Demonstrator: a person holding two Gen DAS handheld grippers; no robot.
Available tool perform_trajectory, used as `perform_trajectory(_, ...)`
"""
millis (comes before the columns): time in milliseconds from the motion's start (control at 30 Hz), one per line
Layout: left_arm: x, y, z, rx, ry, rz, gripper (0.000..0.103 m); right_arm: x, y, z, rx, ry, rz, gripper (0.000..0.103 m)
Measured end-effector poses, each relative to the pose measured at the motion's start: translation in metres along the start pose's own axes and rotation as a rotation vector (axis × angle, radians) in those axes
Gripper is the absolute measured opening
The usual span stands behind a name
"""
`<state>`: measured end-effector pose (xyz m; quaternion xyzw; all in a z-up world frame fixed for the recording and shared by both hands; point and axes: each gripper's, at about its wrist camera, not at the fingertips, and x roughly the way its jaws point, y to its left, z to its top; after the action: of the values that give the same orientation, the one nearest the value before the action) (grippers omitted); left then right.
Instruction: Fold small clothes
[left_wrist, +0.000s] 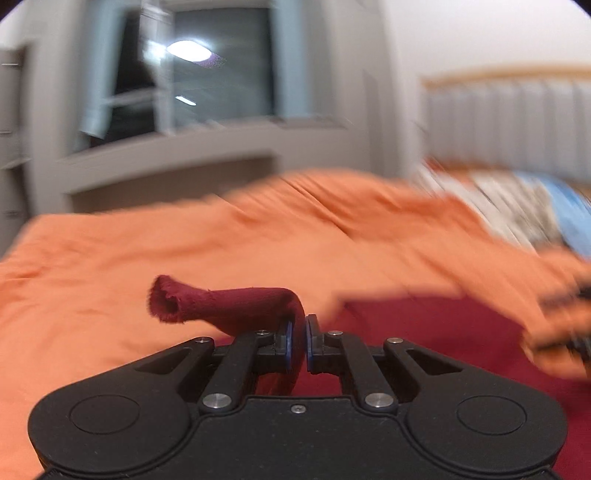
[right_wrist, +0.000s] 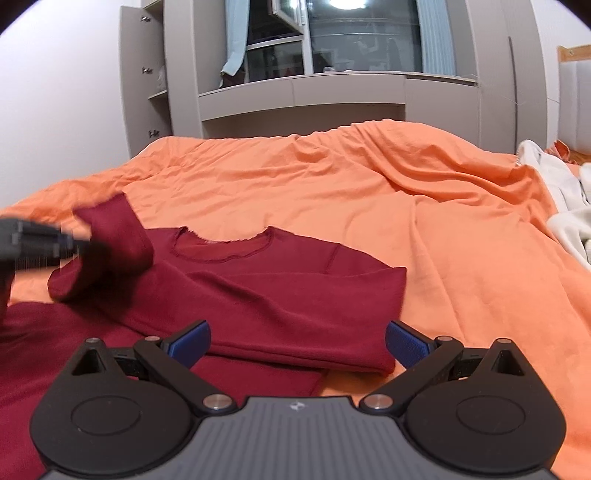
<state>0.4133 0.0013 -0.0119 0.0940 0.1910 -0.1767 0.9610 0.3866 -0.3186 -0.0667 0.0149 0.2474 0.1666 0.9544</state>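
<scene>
A dark red long-sleeved shirt (right_wrist: 258, 295) lies on the orange bedspread (right_wrist: 369, 192), its right sleeve folded across the body. My left gripper (left_wrist: 298, 339) is shut on the shirt's left sleeve (left_wrist: 229, 304), whose cuff sticks out to the left above the fingers. In the right wrist view the left gripper (right_wrist: 74, 243) comes in blurred from the left edge with that sleeve (right_wrist: 110, 251) lifted off the bed. My right gripper (right_wrist: 297, 341) hovers open over the shirt's lower part, its blue pads (right_wrist: 190, 343) wide apart with nothing pressed between them.
A grey wall unit with a window (right_wrist: 332, 48) stands behind the bed. White and light clothes (right_wrist: 565, 206) lie at the bed's right side near a padded headboard (left_wrist: 509, 125). Orange bedspread stretches beyond the shirt.
</scene>
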Motion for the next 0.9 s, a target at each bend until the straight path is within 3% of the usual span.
perform_trajectory(133, 0.022, -0.021, -0.02, 0.051, 0.123, -0.1, 0.01, 0.0, -0.004, 0.001, 0.022, -0.003, -0.009, 0.103)
perform_trajectory(300, 0.024, -0.02, -0.033, 0.019, 0.172, -0.197, 0.019, 0.004, -0.004, -0.001, 0.026, 0.009, -0.009, 0.103)
perform_trajectory(400, 0.023, -0.02, -0.037, 0.011, 0.209, -0.252, 0.034, 0.006, -0.003, -0.001, 0.028, 0.014, 0.002, 0.103)
perform_trajectory(533, 0.009, -0.008, -0.034, -0.032, 0.206, -0.277, 0.069, 0.009, 0.003, 0.002, 0.038, 0.014, 0.059, 0.103)
perform_trajectory(567, 0.004, -0.002, -0.032, -0.05, 0.19, -0.267, 0.078, 0.01, 0.006, 0.003, 0.037, 0.013, 0.077, 0.103)
perform_trajectory(667, -0.014, 0.022, -0.025, -0.09, 0.143, -0.178, 0.092, 0.017, 0.016, 0.007, 0.032, 0.012, 0.119, 0.103)
perform_trajectory(800, -0.033, 0.066, -0.022, -0.187, 0.102, 0.008, 0.102, 0.028, 0.03, 0.017, 0.018, 0.026, 0.168, 0.1)
perform_trajectory(900, -0.044, 0.105, -0.028, -0.299, 0.089, 0.135, 0.102, 0.037, 0.038, 0.025, 0.016, 0.043, 0.206, 0.096)
